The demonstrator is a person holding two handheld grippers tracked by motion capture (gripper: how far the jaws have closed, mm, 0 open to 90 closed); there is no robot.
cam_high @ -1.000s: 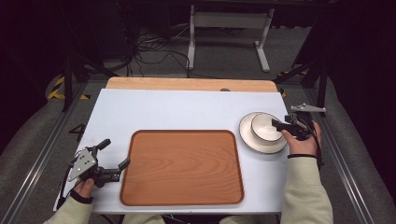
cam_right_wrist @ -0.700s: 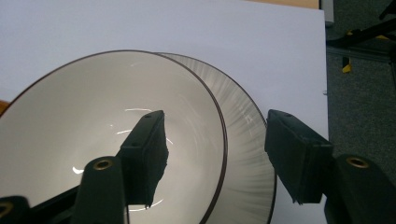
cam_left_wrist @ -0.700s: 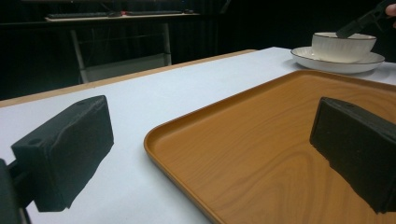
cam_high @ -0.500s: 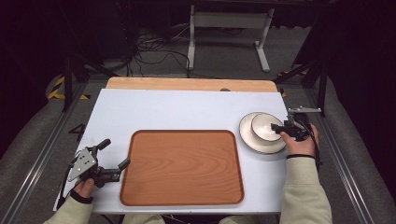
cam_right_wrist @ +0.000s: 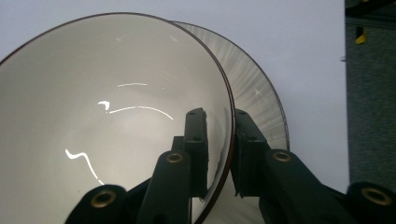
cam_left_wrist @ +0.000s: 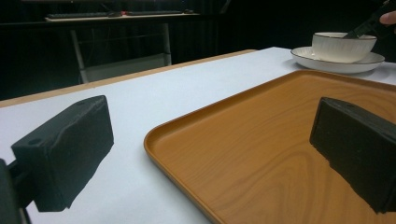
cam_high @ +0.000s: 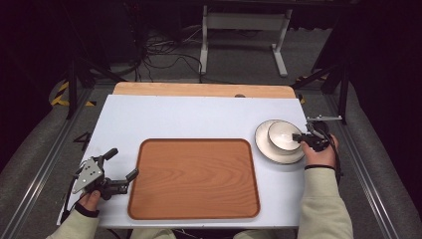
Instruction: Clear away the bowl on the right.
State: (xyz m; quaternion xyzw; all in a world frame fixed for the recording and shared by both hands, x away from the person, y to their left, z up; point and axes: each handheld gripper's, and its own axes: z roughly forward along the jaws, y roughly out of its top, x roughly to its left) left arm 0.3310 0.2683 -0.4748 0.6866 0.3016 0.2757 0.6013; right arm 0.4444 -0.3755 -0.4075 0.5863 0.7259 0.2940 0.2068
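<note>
Glossy round bowl (cam_right_wrist: 107, 121) pinched at rim by right gripper (cam_right_wrist: 219, 154), just closed.
Seated on ribbed plate (cam_high: 266, 149); left gripper (cam_left_wrist: 210, 154) spread over smooth wood-grain tray (cam_high: 194, 177).

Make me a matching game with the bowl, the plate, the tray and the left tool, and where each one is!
Things:
1. bowl
2. plate
3. tray
4. left tool

Places or states:
A. lies in the middle of the table, nothing on it
B. sits under the bowl
C. open, beside the tray's left edge
D. its rim is pinched by the right tool

Pairs: 1-D, 2-B, 3-A, 4-C
</note>
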